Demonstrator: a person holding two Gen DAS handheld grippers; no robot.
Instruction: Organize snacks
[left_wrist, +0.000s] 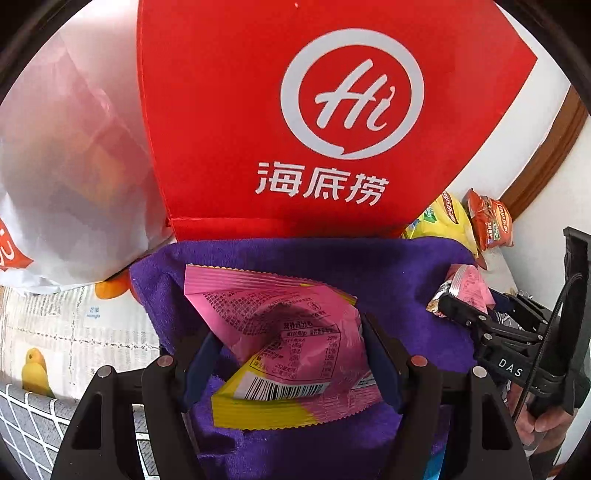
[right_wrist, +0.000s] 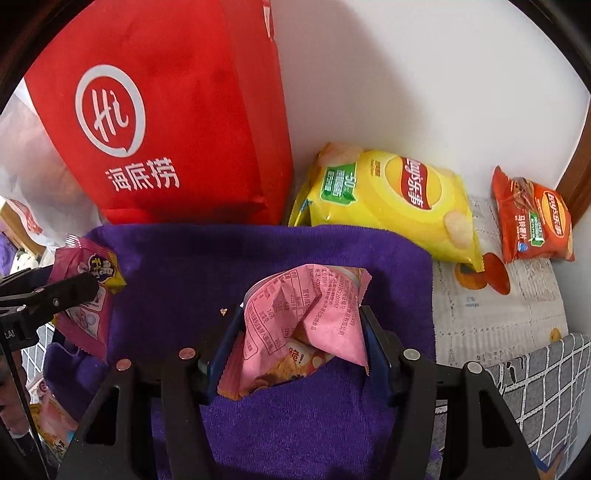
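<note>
Pinching pink packets: left gripper (left_wrist: 291, 354), right gripper (right_wrist: 301, 343), over purple towel (right_wrist: 258, 254) edge.

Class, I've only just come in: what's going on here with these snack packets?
A person works two hand-held tools. The left tool is shut on a pink and yellow snack packet; the right tool is shut on another pink packet. Both are over a purple towel, before a red bag. A yellow chip bag and an orange one lie beside.

Reading "Hi" and "海底捞" on the red bag (left_wrist: 314, 110); "Lay's 乐事" on the yellow chip bag (right_wrist: 388, 199); "DAS", possibly cut off, on the right gripper (left_wrist: 458, 306).
</note>
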